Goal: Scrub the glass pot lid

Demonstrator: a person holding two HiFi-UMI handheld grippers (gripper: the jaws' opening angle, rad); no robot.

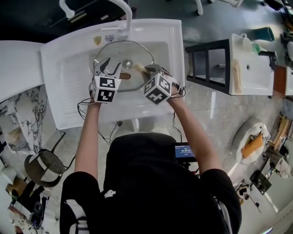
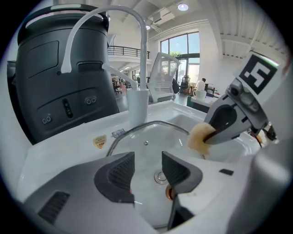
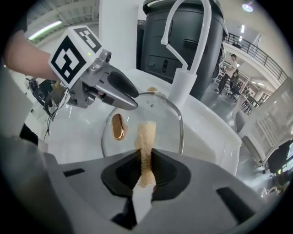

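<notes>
The glass pot lid point(image 1: 120, 51) with its metal rim sits in the basin of the white sink point(image 1: 68, 77), below the faucet. My left gripper point(image 1: 110, 66) hovers over the lid's left part; in the left gripper view point(image 2: 147, 171) its jaws stand apart, and only the lid point(image 2: 151, 137) and the drain show through the gap. My right gripper point(image 1: 149, 69) is shut on a tan sponge point(image 1: 138, 67) just above the lid's right part. In the right gripper view point(image 3: 146, 169) the sponge point(image 3: 146, 135) sticks out between the pads over the lid point(image 3: 160, 119).
A white faucet point(image 1: 123, 11) arches over the back of the sink. A copper oval fitting point(image 3: 118, 126) shows through the glass. A black rack point(image 1: 206, 64) and a second white basin point(image 1: 254, 68) stand to the right. A round stool point(image 1: 43, 167) is at lower left.
</notes>
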